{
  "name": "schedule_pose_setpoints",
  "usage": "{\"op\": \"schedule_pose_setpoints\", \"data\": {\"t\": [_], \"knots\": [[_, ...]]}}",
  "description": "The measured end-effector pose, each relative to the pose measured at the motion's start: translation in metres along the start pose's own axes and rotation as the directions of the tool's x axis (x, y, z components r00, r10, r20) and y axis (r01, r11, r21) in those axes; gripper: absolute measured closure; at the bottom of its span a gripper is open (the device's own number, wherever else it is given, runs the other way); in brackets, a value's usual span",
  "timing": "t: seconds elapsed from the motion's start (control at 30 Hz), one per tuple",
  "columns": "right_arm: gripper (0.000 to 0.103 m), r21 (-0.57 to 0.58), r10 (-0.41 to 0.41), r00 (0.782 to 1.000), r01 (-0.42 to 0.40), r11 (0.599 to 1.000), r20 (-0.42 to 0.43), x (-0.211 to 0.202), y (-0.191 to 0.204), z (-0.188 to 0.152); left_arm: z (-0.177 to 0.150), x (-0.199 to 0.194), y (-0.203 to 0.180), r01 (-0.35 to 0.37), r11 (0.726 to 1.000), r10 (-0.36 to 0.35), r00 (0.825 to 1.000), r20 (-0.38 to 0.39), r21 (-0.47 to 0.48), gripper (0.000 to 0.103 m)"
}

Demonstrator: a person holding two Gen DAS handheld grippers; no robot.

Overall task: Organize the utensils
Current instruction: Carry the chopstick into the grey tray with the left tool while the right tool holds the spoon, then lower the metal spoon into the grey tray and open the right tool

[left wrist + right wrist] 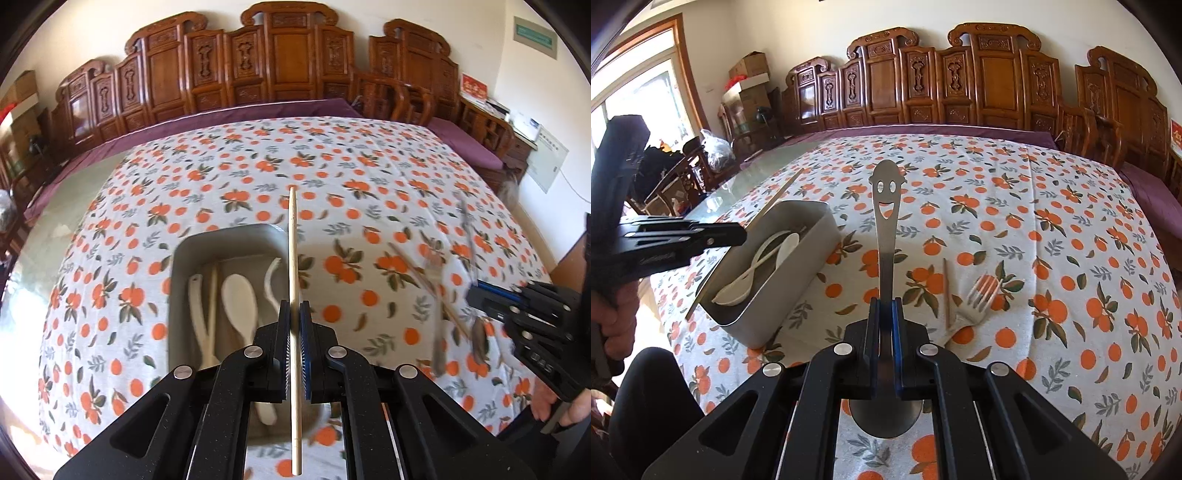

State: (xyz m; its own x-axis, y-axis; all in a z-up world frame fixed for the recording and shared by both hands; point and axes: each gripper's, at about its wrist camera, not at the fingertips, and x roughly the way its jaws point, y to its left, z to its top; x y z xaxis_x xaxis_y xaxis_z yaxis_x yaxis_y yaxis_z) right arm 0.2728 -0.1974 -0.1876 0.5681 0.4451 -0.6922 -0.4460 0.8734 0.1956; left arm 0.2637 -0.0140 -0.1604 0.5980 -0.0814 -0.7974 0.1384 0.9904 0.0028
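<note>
My left gripper (294, 314) is shut on a wooden chopstick (293, 240) and holds it above the right rim of a grey utensil box (225, 236). The box holds white plastic spoons (238, 299) and another chopstick. My right gripper (885, 306) is shut on a metal spoon (886, 206) with a smiley-face handle, held above the cloth right of the box (801, 266). A metal fork (979, 295) and a chopstick (946, 291) lie on the cloth to the right. The fork (437, 314) also shows in the left wrist view.
The table wears a white cloth with an orange-fruit print (1052, 240). Carved wooden chairs (960, 74) line the far side. Bare glass tabletop (768, 162) shows at the far left. The other gripper appears at each view's side (532, 310) (665, 236).
</note>
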Motion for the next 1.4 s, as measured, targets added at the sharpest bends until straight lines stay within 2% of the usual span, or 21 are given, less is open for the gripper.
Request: {"op": "schedule_pose_setpoints", "data": {"t": [0.43,0.77,0.83,0.87,0.9,1.17,1.4], "knots": [[0.096,-0.014,0.022,1.0,-0.022,1.0,0.004,0.001,0.009,0.002,-0.003,0.049,0.03,-0.06,0.998,0.058,0.995,-0.083,-0.014,0.099],[0.096,-0.013,0.017,1.0,-0.017,1.0,-0.003,0.002,0.012,0.001,-0.009,0.071,0.035,-0.049,0.998,0.045,0.99,-0.132,-0.027,0.097],[0.096,-0.019,0.022,1.0,-0.022,1.0,0.0,0.001,0.017,0.002,-0.011,0.068,0.035,-0.046,0.999,0.042,0.99,-0.132,-0.027,0.09],[0.096,-0.025,0.025,1.0,-0.025,0.999,0.001,0.0,0.02,0.002,-0.012,0.064,0.036,-0.045,0.999,0.042,0.992,-0.122,-0.026,0.08],[0.096,-0.032,0.028,1.0,-0.028,0.999,0.002,-0.001,0.024,0.002,-0.013,0.061,0.036,-0.046,0.999,0.043,0.993,-0.113,-0.025,0.076],[0.096,-0.073,0.04,0.999,-0.039,0.997,0.007,-0.004,0.057,0.018,-0.018,0.021,0.051,-0.033,0.999,0.031,0.999,-0.043,-0.035,0.075],[0.096,-0.064,0.087,0.996,-0.086,0.994,0.013,0.007,0.091,0.04,-0.016,-0.014,0.07,-0.033,0.998,0.034,0.999,0.011,-0.047,0.075]]}}
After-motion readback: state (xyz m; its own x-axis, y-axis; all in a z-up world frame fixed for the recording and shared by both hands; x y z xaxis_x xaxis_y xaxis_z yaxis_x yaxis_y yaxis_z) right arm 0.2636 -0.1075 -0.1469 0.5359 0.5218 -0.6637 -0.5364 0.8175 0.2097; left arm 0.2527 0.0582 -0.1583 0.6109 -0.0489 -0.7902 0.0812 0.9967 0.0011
